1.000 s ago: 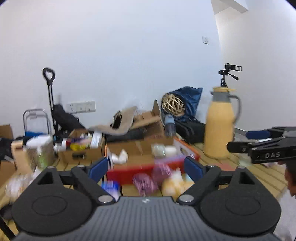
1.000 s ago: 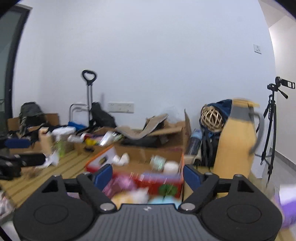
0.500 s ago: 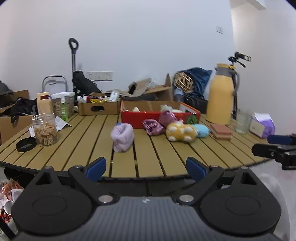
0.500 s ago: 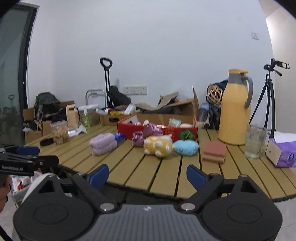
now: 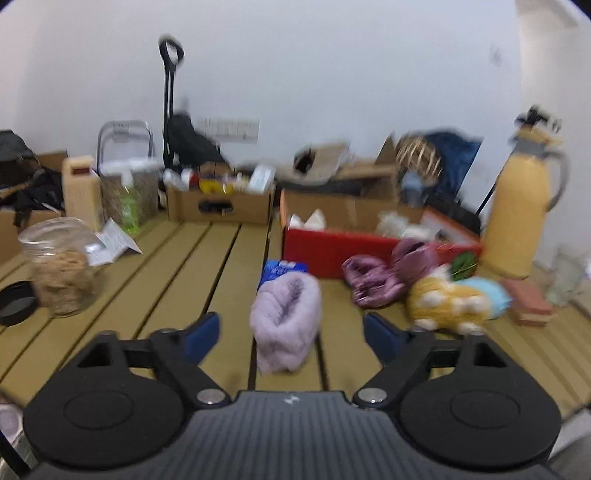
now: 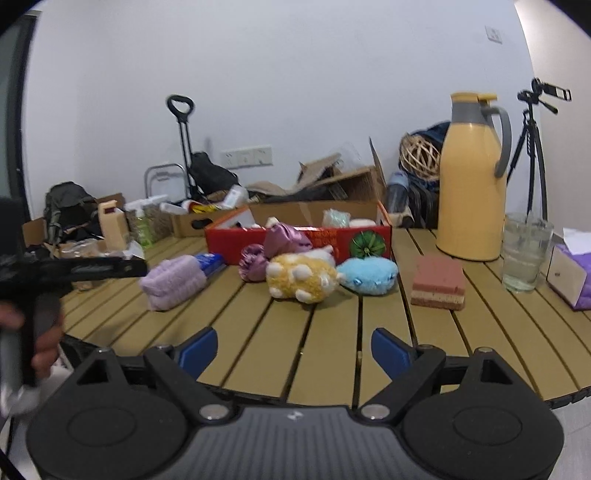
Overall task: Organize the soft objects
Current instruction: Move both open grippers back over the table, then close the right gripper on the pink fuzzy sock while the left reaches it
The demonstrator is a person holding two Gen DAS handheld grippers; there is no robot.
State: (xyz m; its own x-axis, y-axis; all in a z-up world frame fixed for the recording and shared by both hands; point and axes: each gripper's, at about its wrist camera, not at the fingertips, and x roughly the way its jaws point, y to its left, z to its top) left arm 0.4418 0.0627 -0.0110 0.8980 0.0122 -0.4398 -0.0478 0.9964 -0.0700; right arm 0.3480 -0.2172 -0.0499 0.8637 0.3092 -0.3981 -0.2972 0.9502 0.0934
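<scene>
left gripper [image 5: 291, 334] spread (empty), facing lilac roll [image 5: 285, 314]

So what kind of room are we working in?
Probably a makeshift recording room, not a lived-in home: bare white walls, a camera on a tripod, and cardboard boxes and bags piled behind the slatted wooden table.

**Room and furnishings**

White wall [image 6: 295, 74] with a socket strip [image 6: 246, 156] and a switch plate [image 6: 494, 34]. Slatted wooden table [image 6: 332, 332], round-edged. Behind it: folding hand trolley [image 6: 181, 140], cardboard boxes [image 6: 332, 181], dark backpack [image 6: 68, 206], camera tripod [image 6: 532, 147]. Dark door or window edge [image 6: 14, 147] at left. Even, diffuse light.
</scene>
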